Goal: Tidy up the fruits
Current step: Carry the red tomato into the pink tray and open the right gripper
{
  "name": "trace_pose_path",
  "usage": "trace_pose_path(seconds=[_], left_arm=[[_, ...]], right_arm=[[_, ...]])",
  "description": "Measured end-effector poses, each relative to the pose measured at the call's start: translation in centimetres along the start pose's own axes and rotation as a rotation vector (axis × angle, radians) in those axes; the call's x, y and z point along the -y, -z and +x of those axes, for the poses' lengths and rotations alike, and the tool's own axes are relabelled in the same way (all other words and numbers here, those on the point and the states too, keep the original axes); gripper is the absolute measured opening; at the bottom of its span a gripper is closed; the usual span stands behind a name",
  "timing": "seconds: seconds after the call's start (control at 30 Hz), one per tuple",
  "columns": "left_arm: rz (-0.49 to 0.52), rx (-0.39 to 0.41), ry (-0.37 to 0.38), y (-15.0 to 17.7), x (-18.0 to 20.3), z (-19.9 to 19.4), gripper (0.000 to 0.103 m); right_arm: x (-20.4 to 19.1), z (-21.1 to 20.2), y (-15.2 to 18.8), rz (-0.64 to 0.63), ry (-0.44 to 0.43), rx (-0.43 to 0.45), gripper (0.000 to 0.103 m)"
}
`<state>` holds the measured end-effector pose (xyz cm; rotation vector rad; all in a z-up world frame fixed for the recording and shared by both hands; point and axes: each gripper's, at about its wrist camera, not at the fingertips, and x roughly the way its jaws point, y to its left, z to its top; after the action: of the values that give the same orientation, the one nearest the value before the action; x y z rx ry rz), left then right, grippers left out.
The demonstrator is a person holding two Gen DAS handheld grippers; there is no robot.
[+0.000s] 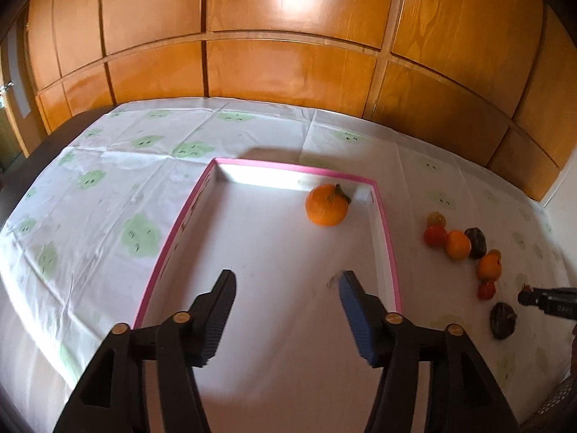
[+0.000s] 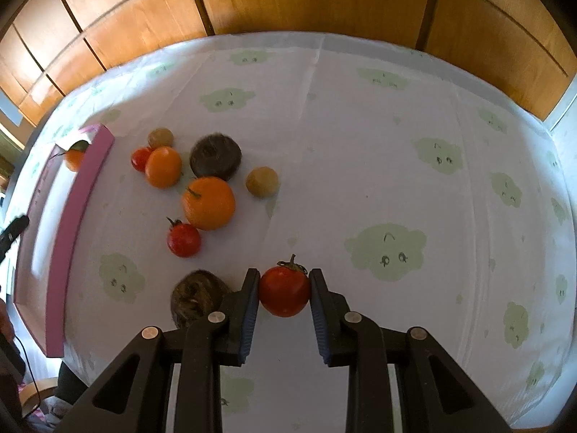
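My right gripper is shut on a red tomato just above the tablecloth. To its left lies a loose group: two oranges, two more red tomatoes, dark brown fruits and small yellowish fruits. A pink-rimmed white tray holds one orange in its far right corner. My left gripper is open and empty over the tray's near half. The right gripper's tip shows at the right edge of the left wrist view.
A white tablecloth with green cloud faces covers the table. Wooden panelled cabinet doors stand behind it. The fruit group lies right of the tray. A brown fruit sits just left of my right gripper.
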<state>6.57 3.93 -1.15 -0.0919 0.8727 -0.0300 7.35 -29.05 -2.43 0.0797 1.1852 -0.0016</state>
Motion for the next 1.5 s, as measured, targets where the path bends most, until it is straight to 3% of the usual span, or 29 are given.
trace_pose_path(seconds=[0.27,0.6,1.03,1.5], left_arm=[[0.027,0.021,-0.023,1.6,0.3,-1.3,0.068],[0.03,0.018,-0.025,2.7,-0.3,-1.9,0.07],[-0.021,0.052,-0.046,3.2,-2.4,-2.5,0.076],[-0.078,0.058,-0.055,3.2,-4.4,-2.4,0.076]], right_arm=[[-2.4,-2.0,-0.3,-0.091,-0.069,0.136,0.027],[-9.3,-0.4,0.4,-0.242,-0.153,0.075,0.027],[-22.1,-0.3,-2.4,-0.323,-0.34,0.146,0.027],[-26.7,2.9,-3.9,-0.353,-0.301,0.168,0.028]])
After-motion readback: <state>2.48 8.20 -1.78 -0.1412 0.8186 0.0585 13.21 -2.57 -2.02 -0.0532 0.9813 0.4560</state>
